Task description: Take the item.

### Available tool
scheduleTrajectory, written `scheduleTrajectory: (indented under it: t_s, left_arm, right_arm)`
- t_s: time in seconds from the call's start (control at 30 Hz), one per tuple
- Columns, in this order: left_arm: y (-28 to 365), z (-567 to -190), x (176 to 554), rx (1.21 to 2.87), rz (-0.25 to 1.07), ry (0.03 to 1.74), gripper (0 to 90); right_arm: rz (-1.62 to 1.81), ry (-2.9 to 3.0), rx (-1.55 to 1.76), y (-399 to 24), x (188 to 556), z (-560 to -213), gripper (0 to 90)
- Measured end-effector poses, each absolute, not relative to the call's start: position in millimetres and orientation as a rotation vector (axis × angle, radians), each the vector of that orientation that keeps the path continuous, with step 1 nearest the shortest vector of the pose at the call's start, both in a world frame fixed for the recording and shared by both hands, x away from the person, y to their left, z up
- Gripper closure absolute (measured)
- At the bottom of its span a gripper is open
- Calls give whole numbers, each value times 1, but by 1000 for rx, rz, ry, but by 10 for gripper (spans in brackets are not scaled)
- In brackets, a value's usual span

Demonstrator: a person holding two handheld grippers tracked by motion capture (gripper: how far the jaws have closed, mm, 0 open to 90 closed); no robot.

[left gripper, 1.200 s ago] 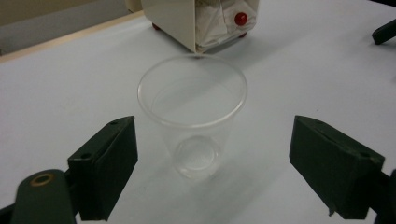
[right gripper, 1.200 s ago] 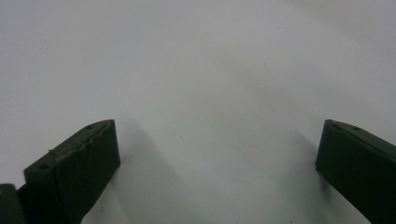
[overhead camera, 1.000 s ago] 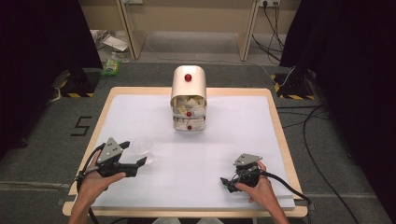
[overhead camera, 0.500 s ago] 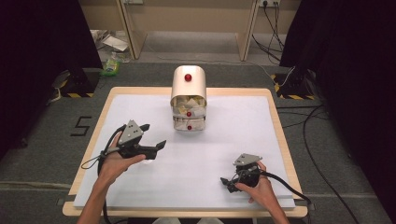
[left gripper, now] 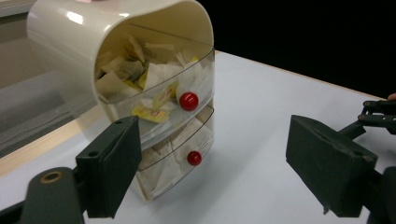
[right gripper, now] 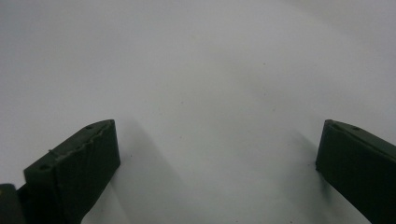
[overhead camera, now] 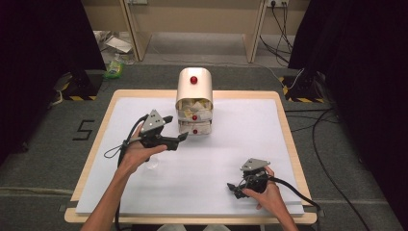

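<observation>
A cream drawer cabinet (overhead camera: pixel 194 89) stands at the back middle of the table, with a red dot on its top. Its two clear drawers are stuffed with paper packets, and both look shut. Each has a red knob: upper knob (left gripper: pixel 188 101), lower knob (left gripper: pixel 194 158). My left gripper (overhead camera: pixel 176 127) hovers open just left of the drawer fronts, with the jaws wide apart and pointing at the cabinet (left gripper: pixel 116 42); nothing is between them. My right gripper (overhead camera: pixel 234 189) rests open near the front right, its jaws (right gripper: pixel 217 163) spread over bare white sheet.
A white sheet (overhead camera: pixel 240 139) covers the wooden table (overhead camera: pixel 284 120). Cables trail from both grippers, the right one off the front right corner. On the floor behind the table lie loose items and more cables. The other gripper (left gripper: pixel 379 112) shows far off.
My left gripper has risen from the front left of the table and moved forward and right, up to the cabinet's drawers. The right gripper has stayed put.
</observation>
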State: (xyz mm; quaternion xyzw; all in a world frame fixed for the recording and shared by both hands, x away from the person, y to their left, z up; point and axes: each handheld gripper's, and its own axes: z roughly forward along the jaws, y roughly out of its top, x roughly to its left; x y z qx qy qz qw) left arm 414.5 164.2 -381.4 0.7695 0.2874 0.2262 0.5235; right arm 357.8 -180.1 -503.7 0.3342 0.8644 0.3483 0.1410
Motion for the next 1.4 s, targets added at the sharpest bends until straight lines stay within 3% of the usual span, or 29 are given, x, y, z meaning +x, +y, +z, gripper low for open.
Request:
scheduleTrajectory:
  t_s: [0.93, 1.4]
  left_arm:
    - [123, -384, 468, 1890, 584, 664, 192]
    - [120, -384, 452, 1930, 570, 662, 191]
  right_arm:
    - [1010, 2495, 969, -180, 358, -504, 2]
    - [1009, 2495, 965, -180, 358, -504, 2]
